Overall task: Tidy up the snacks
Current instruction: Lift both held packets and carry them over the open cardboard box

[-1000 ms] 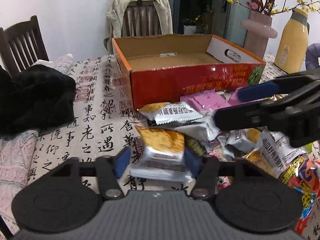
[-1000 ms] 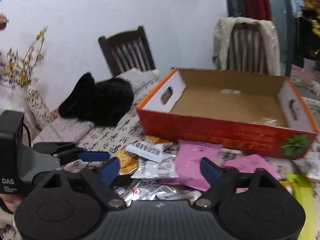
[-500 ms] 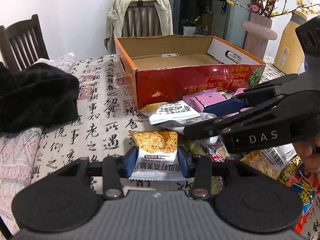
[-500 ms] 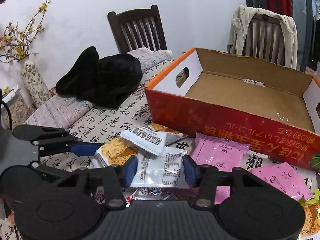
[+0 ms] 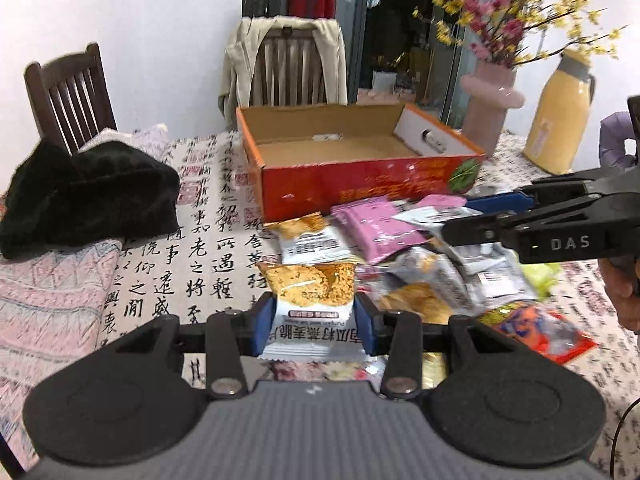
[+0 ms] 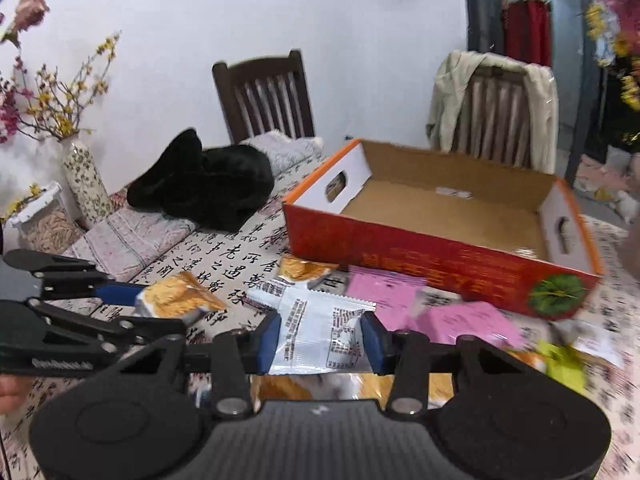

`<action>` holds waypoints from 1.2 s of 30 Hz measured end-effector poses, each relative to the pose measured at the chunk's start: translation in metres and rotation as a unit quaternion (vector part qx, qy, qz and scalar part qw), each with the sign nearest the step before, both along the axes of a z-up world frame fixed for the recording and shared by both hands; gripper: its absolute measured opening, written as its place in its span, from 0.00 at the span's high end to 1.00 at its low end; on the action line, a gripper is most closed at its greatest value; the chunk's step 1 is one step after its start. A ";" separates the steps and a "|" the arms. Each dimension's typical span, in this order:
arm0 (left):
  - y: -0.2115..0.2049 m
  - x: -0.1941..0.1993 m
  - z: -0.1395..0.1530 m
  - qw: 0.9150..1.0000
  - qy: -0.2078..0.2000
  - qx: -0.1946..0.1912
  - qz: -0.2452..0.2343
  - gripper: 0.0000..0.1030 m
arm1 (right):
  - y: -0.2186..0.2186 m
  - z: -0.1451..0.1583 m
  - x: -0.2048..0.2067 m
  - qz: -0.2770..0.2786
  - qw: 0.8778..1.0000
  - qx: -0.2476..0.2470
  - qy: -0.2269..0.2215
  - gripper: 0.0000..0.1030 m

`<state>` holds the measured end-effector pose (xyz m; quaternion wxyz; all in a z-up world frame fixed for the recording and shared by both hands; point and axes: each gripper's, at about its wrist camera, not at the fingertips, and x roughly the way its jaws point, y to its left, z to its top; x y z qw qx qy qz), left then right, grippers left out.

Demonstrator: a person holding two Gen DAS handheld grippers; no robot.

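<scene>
Our left gripper [image 5: 314, 318] clamps an orange-and-white foil snack packet [image 5: 311, 304]; our right gripper [image 6: 318, 338] clamps a silver printed packet [image 6: 320, 332]. Next, we judge, both go into the open red cardboard box [image 6: 436, 256].

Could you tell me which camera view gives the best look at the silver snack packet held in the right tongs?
The right wrist view: the silver packet sits centred between the right tongs, its printed back readable. In the left wrist view those tongs enter from the side, and the packet shows only as a blurred sliver over the snack pile.
</scene>
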<state>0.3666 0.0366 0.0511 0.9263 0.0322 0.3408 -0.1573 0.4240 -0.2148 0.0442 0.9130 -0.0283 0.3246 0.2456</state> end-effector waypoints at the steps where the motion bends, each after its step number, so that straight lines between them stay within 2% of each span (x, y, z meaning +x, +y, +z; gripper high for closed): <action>1: -0.002 -0.007 0.003 1.000 -0.003 -0.002 -0.001 0.58 | -0.007 0.003 -0.009 -0.004 1.000 0.001 -0.005 0.58; 11: -0.038 -0.078 0.028 0.999 -0.036 -0.008 -0.010 0.58 | -0.084 0.022 -0.100 -0.043 0.998 0.009 -0.046 0.58; 18: -0.056 -0.090 0.039 0.999 -0.045 -0.009 -0.014 0.58 | -0.119 0.029 -0.131 -0.060 0.996 0.017 -0.064 0.58; 22: -0.060 -0.076 0.039 0.999 -0.045 -0.010 -0.009 0.58 | -0.128 0.031 -0.123 -0.069 0.995 0.021 -0.070 0.58; 26: -0.064 -0.043 0.040 0.999 -0.041 -0.010 0.004 0.58 | -0.131 0.032 -0.095 -0.081 0.994 0.031 -0.071 0.58; 36: -0.061 0.076 0.052 0.997 -0.067 -0.035 0.019 0.58 | -0.124 0.042 0.023 -0.095 0.992 0.011 -0.081 0.58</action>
